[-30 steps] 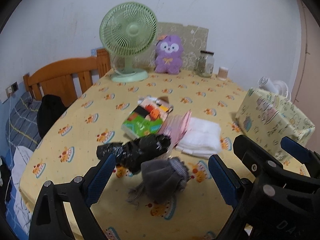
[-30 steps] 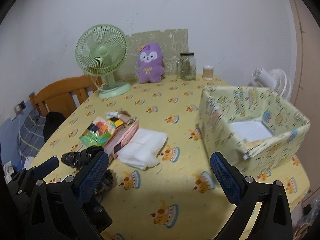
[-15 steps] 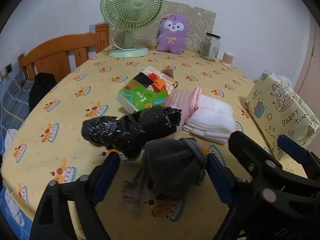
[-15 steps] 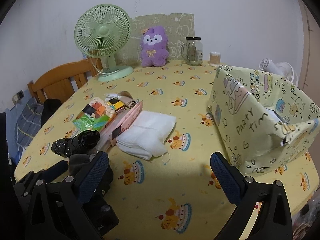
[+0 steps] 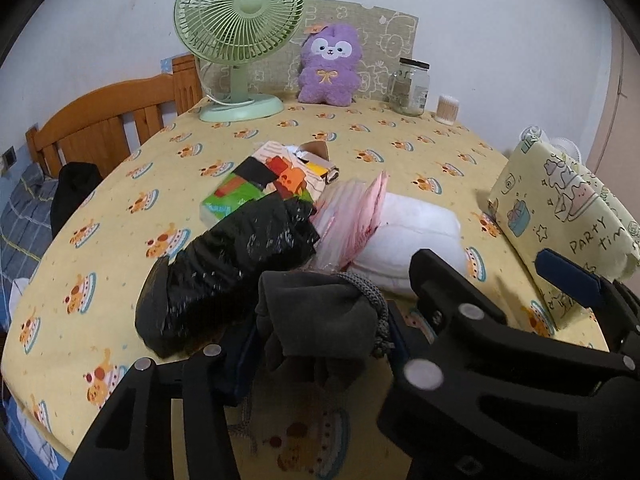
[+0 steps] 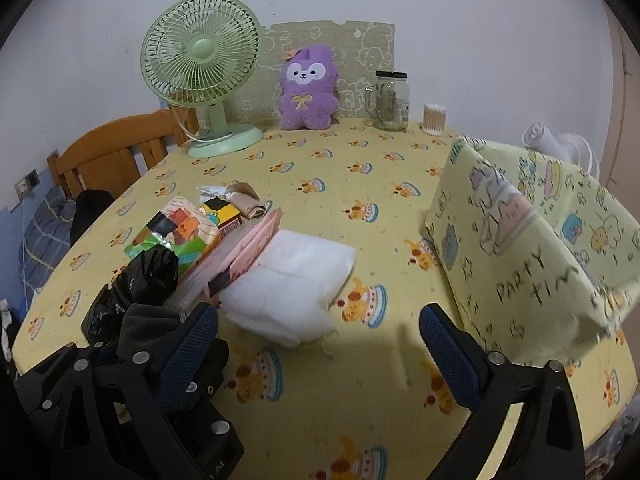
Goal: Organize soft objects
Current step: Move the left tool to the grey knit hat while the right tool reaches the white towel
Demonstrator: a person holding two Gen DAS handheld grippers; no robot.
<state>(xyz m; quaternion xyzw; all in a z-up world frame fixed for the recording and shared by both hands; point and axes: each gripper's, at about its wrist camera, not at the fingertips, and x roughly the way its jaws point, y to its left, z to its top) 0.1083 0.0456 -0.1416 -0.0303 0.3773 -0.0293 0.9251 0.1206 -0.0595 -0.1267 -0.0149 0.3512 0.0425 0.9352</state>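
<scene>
A grey knitted cloth [image 5: 320, 312] lies at the table's near edge between the blue pads of my left gripper [image 5: 318, 334]. Its jaws are closing and the pads press into the cloth from both sides. A crumpled black plastic bag [image 5: 228, 268] touches the cloth on the left. Behind them lie a pink packet [image 5: 352, 212] and a folded white cloth [image 5: 412, 236]. My right gripper [image 6: 318, 324] hangs open over bare tablecloth, just in front of the white cloth [image 6: 292, 280], with nothing between its fingers. A yellow patterned box [image 6: 520, 248] stands to its right.
A green packet [image 5: 240, 196] and small boxes lie mid-table. At the back stand a green fan [image 5: 240, 40], a purple plush [image 5: 330, 64], a glass jar [image 5: 410, 86] and a tub of cotton swabs [image 5: 447, 109]. A wooden headboard [image 5: 104, 120] rises past the left edge.
My left gripper came down and forward over the grey cloth and its jaws narrowed onto it. The right gripper sank and moved forward toward the white cloth, still open.
</scene>
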